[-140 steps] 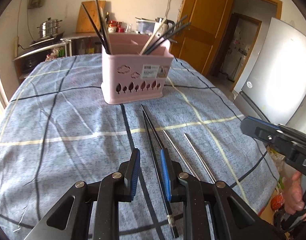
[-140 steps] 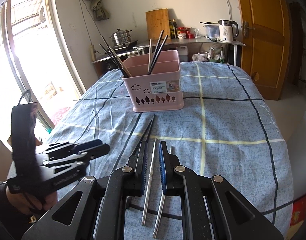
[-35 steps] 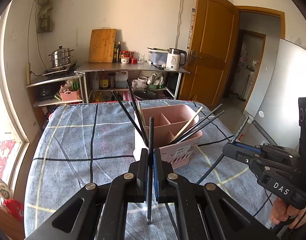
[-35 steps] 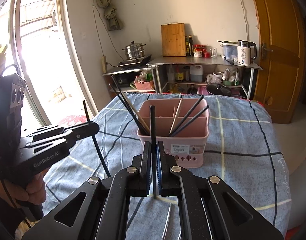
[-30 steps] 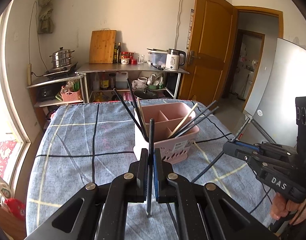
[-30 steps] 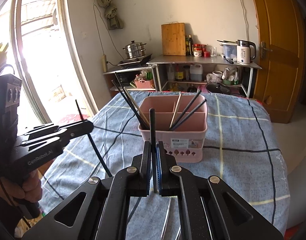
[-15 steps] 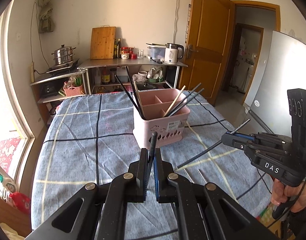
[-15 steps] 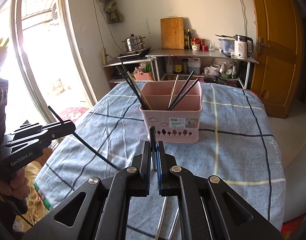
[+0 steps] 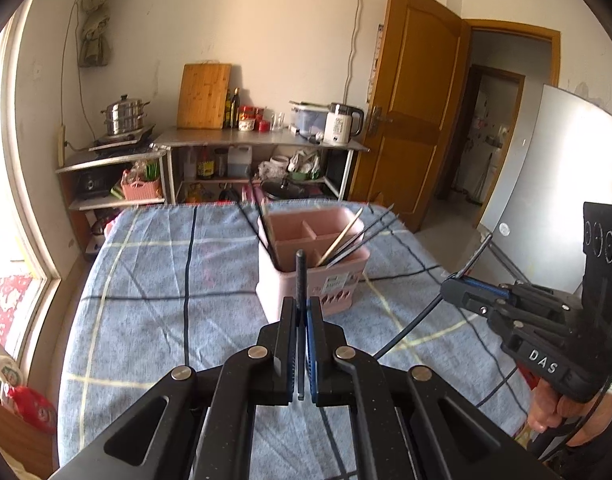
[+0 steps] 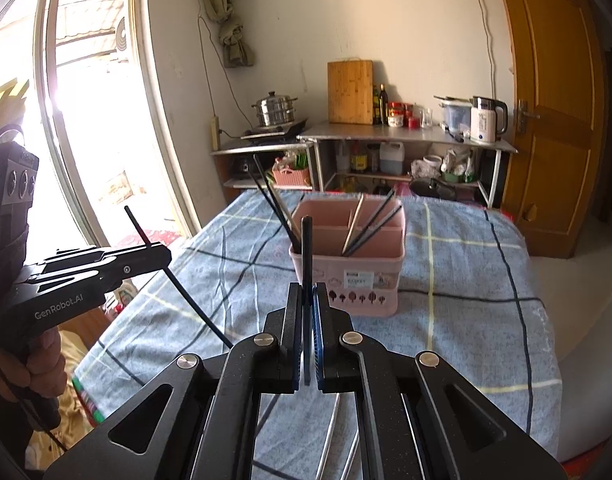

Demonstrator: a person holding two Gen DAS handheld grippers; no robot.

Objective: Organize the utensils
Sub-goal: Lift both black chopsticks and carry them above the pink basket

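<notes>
A pink divided utensil basket [image 9: 312, 264] [image 10: 348, 264] stands mid-table and holds several chopsticks. My left gripper [image 9: 302, 308] is shut on a black chopstick [image 9: 300, 276] held upright, above the table and short of the basket. It shows at the left of the right wrist view [image 10: 161, 258]. My right gripper [image 10: 307, 294] is shut on another black chopstick [image 10: 306, 248], also upright in front of the basket. It shows at the right of the left wrist view [image 9: 450, 286]. Two metal chopsticks [image 10: 332, 432] lie on the cloth below the right gripper.
The table has a blue checked cloth [image 9: 153, 288]. Behind it stand a steel shelf [image 9: 261, 142] with a kettle, jars and a cutting board, a stove with a steamer pot [image 9: 123, 116], a wooden door [image 9: 410, 120] and a fridge [image 9: 554, 168] at the right.
Both grippers, each holding its chopstick, have moved up and closer to the basket, and the view now looks more down into it. The chopsticks stand more upright.
</notes>
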